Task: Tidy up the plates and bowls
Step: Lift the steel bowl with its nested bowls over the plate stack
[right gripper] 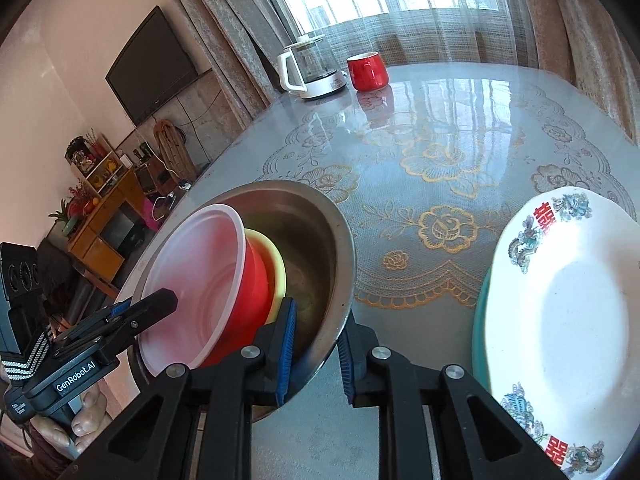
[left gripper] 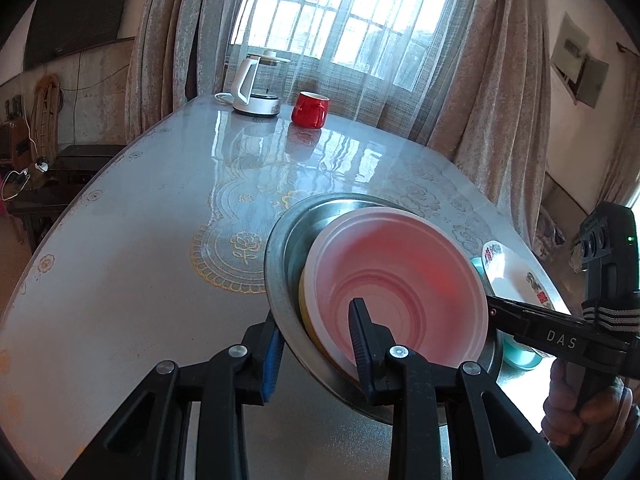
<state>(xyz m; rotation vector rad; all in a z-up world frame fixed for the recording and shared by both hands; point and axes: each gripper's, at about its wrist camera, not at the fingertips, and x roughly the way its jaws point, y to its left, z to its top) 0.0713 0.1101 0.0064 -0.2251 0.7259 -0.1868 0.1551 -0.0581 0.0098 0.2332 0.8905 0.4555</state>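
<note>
Jointly gripping steel basin [right gripper: 320, 240] rim: left hand-held gripper [left gripper: 316, 344] and right hand-held gripper [right gripper: 316, 344], red bowl [right gripper: 244, 280] nested inside.

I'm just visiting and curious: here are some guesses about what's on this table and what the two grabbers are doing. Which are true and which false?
1. Both grippers grasp the steel basin's rim. True: the left gripper and the right gripper each straddle the rim of the steel basin, on opposite sides.
2. The basin is empty. False: a red bowl with a pale inside sits in it, nested in a yellow bowl.
3. The mug by the window is blue. False: the mug is red.
4. A white kettle stands beside the mug. True.
5. The white patterned plate lies inside the basin. False: it rests apart, on a teal dish.
</note>
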